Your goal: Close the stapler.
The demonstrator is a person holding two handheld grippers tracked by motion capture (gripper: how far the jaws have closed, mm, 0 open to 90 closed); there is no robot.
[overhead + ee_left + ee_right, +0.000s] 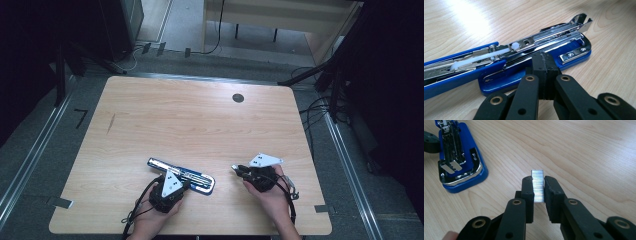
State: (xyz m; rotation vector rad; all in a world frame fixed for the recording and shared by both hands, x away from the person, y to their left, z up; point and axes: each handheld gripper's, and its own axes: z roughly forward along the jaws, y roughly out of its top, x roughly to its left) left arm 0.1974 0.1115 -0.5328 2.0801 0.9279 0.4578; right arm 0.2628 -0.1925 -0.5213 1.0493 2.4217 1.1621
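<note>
1. Two hand-held grippers are at work near the front edge of the wooden surface (200, 120), each carried in one of the person's hands.
2. Left hand-held gripper (543, 67): its jaws are pressed fully together with nothing between them. The closed tips rest against the blue base of an opened stapler (529, 60), about midway along its near side.
3. Stapler: it lies flat on the surface, swung open, with the blue top cover folded back and the chrome staple channel and white pusher rod exposed. In the high view it lies slantwise just beyond the left hand-held gripper (176, 184), its metal end pointing toward the back left.
4. Right hand-held gripper (539, 185): its jaws are narrowly apart and clamped on a strip of staples (538, 185), which stands on edge between the pads with its top end reaching just past the tips.
5. Right hand (270, 192): it holds its tool above the surface, to the right of the stapler and apart from it, pointing left toward the stapler's front end (461, 170).
6. Left hand (157, 212): it comes in from the bottom edge, with the tool pointing forward and down onto the stapler.
</note>
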